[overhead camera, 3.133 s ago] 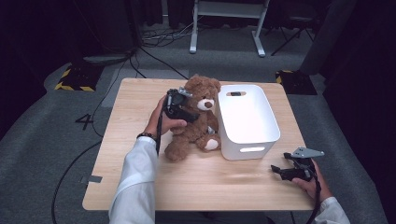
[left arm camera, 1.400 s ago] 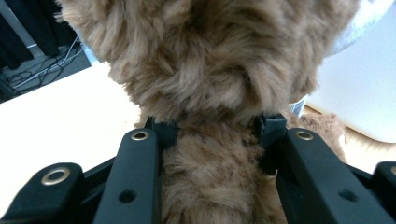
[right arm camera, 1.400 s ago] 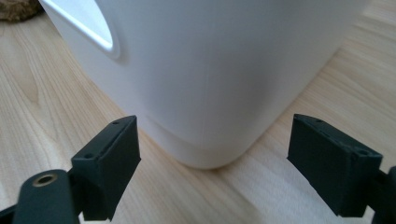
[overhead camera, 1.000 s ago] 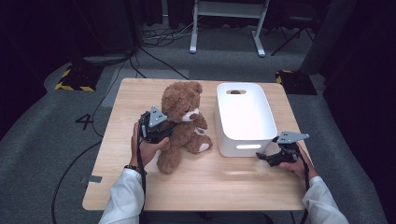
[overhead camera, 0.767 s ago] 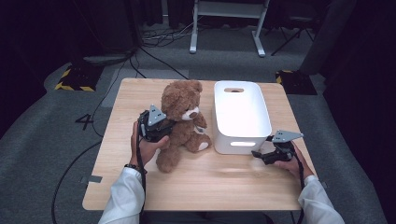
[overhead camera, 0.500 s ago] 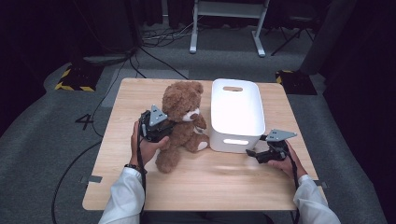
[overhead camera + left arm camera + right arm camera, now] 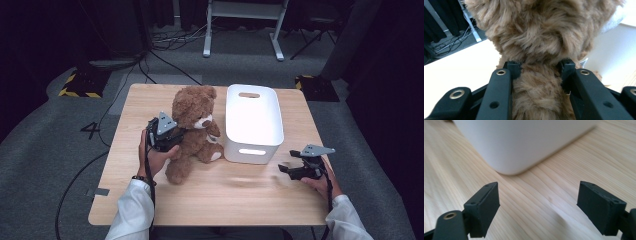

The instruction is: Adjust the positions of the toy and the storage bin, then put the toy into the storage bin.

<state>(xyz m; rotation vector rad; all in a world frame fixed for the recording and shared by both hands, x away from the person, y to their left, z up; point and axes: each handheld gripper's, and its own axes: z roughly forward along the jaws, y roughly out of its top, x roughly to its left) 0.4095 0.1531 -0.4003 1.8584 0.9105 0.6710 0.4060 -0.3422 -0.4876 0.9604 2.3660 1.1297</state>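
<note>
While the left gripper (image 7: 176,134) pinches the teddy bear (image 7: 194,131) at its plush neck (fur bulges around both pads), the toy stands near the table's (image 7: 210,200) middle, just beside the white bin (image 7: 252,122). Soft and light, it likely handles best there. The right gripper (image 7: 537,206) hovers with jaws wide, holding nothing.

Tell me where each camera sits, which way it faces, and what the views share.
High view: above the person's side, facing forward and down on the table; forearms and hands enter from the bottom.
Left gripper view: on the left gripper, its jaws clamped on the teddy bear.
Right gripper view: on the right gripper, jaws open, facing the white bin.
All views share the bin.
</note>
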